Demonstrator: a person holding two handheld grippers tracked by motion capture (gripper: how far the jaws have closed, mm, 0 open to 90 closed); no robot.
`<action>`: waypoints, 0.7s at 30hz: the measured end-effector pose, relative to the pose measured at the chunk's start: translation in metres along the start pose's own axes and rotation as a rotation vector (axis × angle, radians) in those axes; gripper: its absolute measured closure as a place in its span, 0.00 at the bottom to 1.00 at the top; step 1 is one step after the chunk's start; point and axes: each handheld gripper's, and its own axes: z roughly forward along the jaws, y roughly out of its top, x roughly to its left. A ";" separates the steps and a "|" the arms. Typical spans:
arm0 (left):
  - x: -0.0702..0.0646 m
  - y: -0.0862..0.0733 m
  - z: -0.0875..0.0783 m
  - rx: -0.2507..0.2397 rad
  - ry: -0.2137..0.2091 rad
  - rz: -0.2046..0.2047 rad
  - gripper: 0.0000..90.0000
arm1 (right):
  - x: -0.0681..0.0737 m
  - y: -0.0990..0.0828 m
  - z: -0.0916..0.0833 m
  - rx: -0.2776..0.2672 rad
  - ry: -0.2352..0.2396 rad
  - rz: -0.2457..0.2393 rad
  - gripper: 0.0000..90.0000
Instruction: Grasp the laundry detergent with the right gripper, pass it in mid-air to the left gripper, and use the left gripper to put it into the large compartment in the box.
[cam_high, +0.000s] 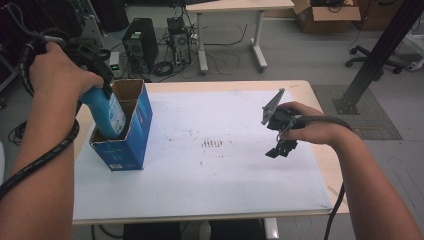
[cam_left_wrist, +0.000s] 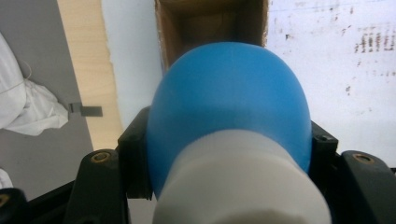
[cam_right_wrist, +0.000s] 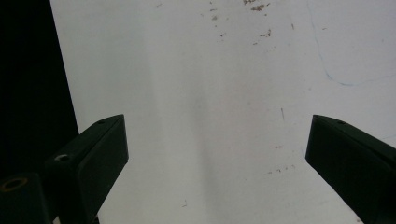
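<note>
Behind the wooden table (cam_high: 320, 165), a cluttered floor with computer towers (cam_high: 140, 42) and cables is seen. Most of the tabletop is covered by a stained white sheet (cam_high: 225, 175). At its left, an open blue cardboard box (cam_high: 132, 145) stands upright. A blue bottle (cam_high: 107, 112) with a white cap (cam_left_wrist: 243, 186) is clamped at its neck by the left gripper (cam_left_wrist: 229, 154), its lower end tilted inside the box's near compartment. The right gripper (cam_high: 281, 149) is held above the sheet, well apart from the box, its jaws spread wide with nothing between them.
</note>
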 end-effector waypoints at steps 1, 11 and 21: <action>0.000 0.001 0.003 0.002 0.000 0.002 0.42 | 0.000 0.000 0.001 0.004 0.002 -0.002 0.06; 0.001 0.006 0.034 0.003 -0.003 0.006 0.42 | 0.000 0.001 0.003 0.004 0.007 -0.002 0.06; 0.004 0.010 0.067 0.011 -0.005 0.001 0.42 | 0.000 -0.003 0.003 0.004 0.007 0.004 0.06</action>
